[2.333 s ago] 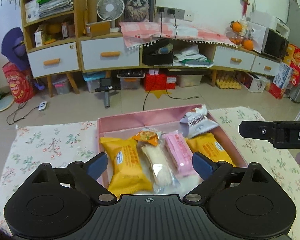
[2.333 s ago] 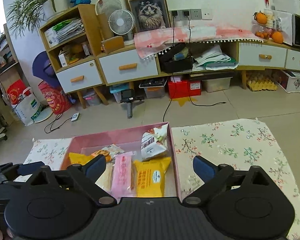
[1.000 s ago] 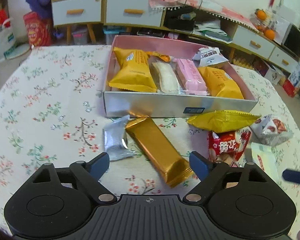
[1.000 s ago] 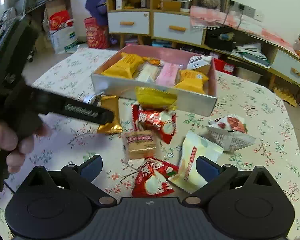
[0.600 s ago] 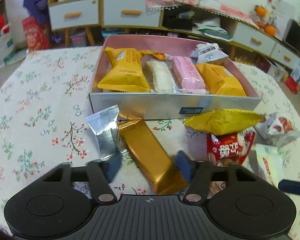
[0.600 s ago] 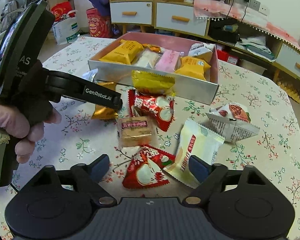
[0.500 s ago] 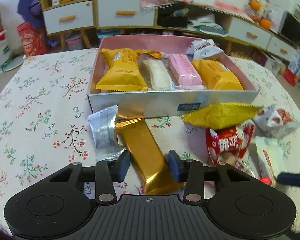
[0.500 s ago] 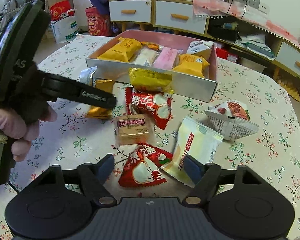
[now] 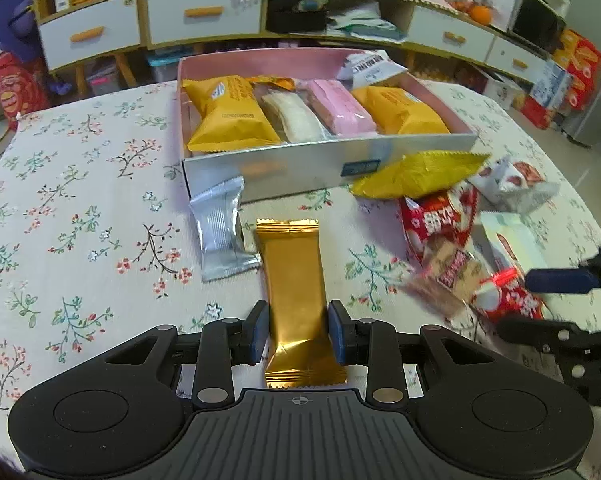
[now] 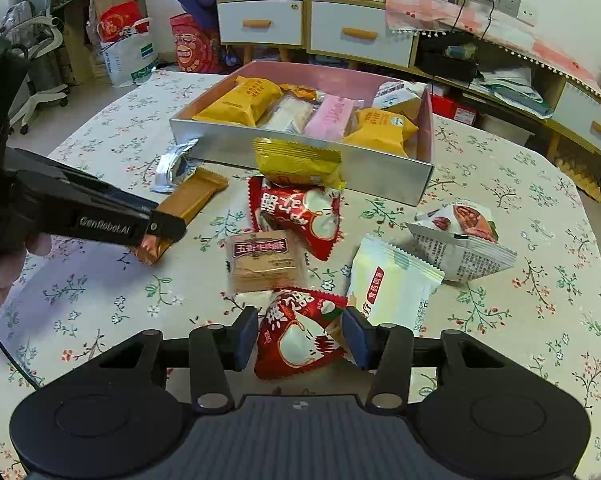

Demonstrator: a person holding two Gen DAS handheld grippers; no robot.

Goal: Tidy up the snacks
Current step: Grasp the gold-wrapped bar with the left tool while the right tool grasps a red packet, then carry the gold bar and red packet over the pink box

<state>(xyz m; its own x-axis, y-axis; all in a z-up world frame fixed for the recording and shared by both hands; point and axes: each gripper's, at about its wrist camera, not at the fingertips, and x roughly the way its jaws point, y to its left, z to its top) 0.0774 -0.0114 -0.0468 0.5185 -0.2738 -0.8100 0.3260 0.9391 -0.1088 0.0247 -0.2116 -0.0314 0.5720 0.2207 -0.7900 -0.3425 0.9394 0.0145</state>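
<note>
left wrist view: my left gripper (image 9: 298, 334) is closing its jaws on the gold bar (image 9: 294, 280), pads pressing its near end. the snack box (image 9: 324, 168) sits at twelve o'clock, beyond the bar. my right gripper (image 10: 300, 338) is closing on the red packet (image 10: 300, 338), pads on its sides. this looks like the pickup step. next i judge both need a lift, then a carry to the box's free space.

blurred: brown snack packet (image 9: 448, 276) right of gold bar (image 9: 294, 280) | hidden: red packet's (image 10: 300, 340) near end, under right gripper (image 10: 300, 338) body
</note>
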